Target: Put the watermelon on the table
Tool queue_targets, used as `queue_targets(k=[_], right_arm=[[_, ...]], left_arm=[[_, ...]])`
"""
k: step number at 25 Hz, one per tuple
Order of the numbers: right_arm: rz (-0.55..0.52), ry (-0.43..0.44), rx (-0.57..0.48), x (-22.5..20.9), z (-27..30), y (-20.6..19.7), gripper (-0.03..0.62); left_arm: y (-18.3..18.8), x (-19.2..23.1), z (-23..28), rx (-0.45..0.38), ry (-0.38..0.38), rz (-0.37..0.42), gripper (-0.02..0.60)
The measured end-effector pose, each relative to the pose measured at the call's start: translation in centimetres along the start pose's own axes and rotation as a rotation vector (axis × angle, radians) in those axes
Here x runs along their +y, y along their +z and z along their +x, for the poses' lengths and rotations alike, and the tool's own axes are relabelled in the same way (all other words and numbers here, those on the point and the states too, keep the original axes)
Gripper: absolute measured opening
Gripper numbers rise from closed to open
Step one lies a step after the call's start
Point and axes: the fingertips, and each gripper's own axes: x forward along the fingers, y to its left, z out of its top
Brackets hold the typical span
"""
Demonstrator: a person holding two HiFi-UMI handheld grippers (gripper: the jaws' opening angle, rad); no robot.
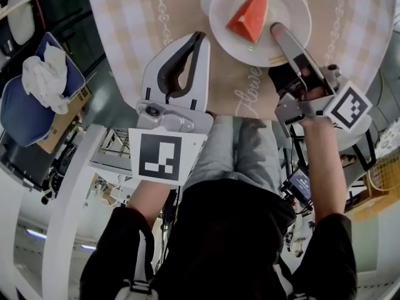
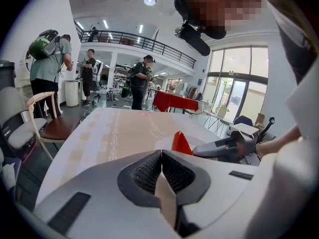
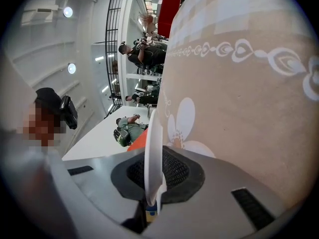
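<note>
**A:** Head view first. There's the round table in its tan patterned cloth, and over the far side a white plate. The watermelon is on it, a red wedge lying near the plate's middle.

**B:** And the right gripper has that plate by its near-right rim. The left gripper is over the cloth, its tips near the plate's left edge.

**A:** Is the plate down on the cloth?

**B:** Can't tell from up here.

**A:** Left gripper view now. The jaws are pressed together tip to tip, with nothing between them. Past them pokes the red point of the watermelon, and the right gripper reaches in from the right.

**B:** Right gripper view. The plate is seen edge-on, its rim pinched between the two ribbed pads. A sliver of orange-red watermelon peeks out left of the rim. The table's flowered cloth fills the right side.
</note>
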Motion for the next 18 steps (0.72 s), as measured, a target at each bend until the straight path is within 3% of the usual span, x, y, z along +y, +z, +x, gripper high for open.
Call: queue_targets(k=[18], right_arm=[[0.078,-0.120,-0.030,-1.4,0.8,0.4,0.018]], left_arm=[[-0.5,0.4,0.6,0.030,-0.024,-0.003,0.014]])
